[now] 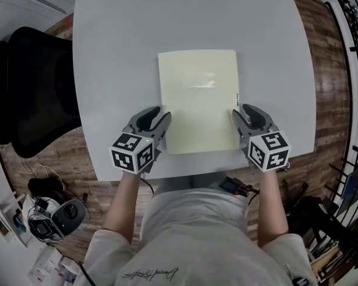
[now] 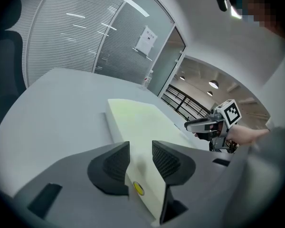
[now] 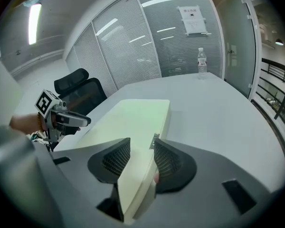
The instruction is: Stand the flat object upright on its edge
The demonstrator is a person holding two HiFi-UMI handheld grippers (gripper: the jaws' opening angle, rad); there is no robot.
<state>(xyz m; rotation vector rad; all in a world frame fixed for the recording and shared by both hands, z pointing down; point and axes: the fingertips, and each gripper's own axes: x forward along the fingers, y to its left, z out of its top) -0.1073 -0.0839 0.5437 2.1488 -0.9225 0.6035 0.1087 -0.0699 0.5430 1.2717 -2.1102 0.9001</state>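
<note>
Head view: a flat object (image 1: 198, 100), pale yellow and rectangular, lies flat on the grey table (image 1: 119, 52), nearer the near edge than the far one and about midway between the left and right edges. The left gripper (image 1: 159, 113) sits at the object's near-left corner and the right gripper (image 1: 243, 111) at its right side close to the near-right corner, each with its marker cube toward the table's near edge. A small tag (image 1: 236, 98) shows on the object's right side, and a black chair (image 1: 36, 88) stands off the table's left edge. Left gripper view: the left gripper (image 2: 141, 148) has its two dark ribbed pads set either side of the flat object's (image 2: 142, 122) near corner and appears to be grasping it; a yellow dot (image 2: 139, 188) marks the object's side face below the pads. The table (image 2: 61, 103) stretches away on the left, and the right gripper (image 2: 213, 122) shows at the object's far side. Right gripper view: the right gripper (image 3: 141, 146) likewise appears clenched on the flat object's (image 3: 128, 122) edge, which fills the space between its pads. The left gripper (image 3: 61, 118) is across the object, the chair (image 3: 78, 91) behind it, and a water bottle (image 3: 202, 61) stands at the table's (image 3: 218, 108) far edge.
</note>
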